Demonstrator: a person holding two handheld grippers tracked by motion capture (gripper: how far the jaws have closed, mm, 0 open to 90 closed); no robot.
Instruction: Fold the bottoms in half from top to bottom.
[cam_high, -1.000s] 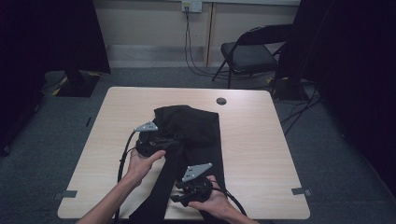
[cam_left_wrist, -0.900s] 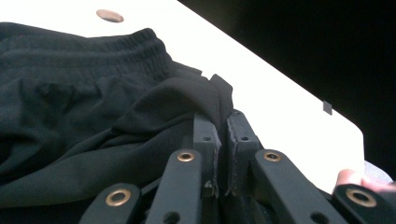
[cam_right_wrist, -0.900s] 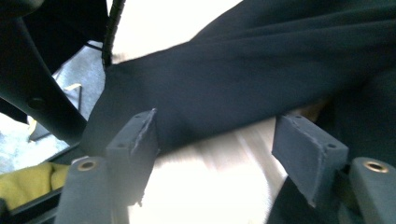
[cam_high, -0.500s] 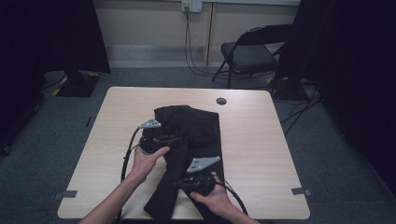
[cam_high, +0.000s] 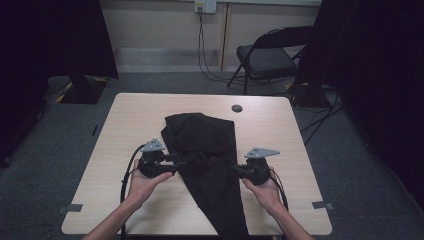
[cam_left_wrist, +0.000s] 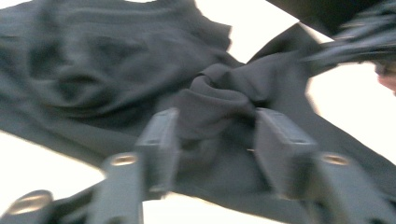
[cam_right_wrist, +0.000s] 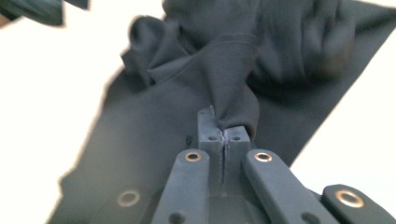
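A crumpled black garment (cam_high: 205, 150) lies mid-table, its narrow end trailing off the near edge.

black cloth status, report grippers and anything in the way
Right gripper pinching black cloth. Left gripper just opening, fold between its fingers. Table around it bare.

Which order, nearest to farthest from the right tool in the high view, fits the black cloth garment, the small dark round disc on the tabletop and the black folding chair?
1. Black cloth garment: pinched in the right tool, mid-table.
2. Small dark round disc: near the table's far edge.
3. Black folding chair: on the floor beyond the table.
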